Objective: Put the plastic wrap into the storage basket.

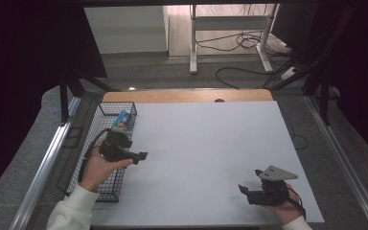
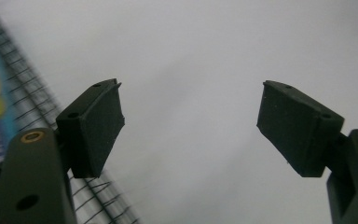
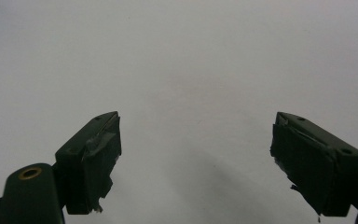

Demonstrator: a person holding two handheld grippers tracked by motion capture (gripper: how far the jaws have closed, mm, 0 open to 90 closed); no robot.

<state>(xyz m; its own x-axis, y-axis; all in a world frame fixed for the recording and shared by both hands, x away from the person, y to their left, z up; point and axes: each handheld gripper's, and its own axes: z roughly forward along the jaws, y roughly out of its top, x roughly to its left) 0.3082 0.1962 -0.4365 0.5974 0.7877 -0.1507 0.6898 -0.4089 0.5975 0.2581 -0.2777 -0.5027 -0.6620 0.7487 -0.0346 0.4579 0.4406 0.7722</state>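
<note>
On the white table [image 1: 206, 143], a wire basket [image 1: 106, 143] at the left edge with a blue packet [image 1: 124, 119] inside — left gripper [image 1: 141, 155] just beside, jaws wide apart, probably ready for reaching in — right gripper [image 1: 250, 183] also open, empty, well apart.

Bench [image 1: 206, 158]: white top, wooden strip along the far edge. Wire basket [image 1: 87, 158]: black mesh, stood at the bench's left edge; a blue packet [image 1: 124, 118] lay in its far end. Left tool [image 1: 141, 155]: black, held in the person's left hand [image 1: 98, 167] at the basket's right rim, jaws pointing right over the white top, holding nothing. Right tool [image 1: 250, 182]: black, grey three-cornered plate on top, held low at the bench's near right corner, jaws pointing left, well apart from the left tool. White sleeve [image 1: 72, 211] at the lower left. Floor beyond: grey, with loose cables [image 1: 242, 40] by a white frame's legs.
</note>
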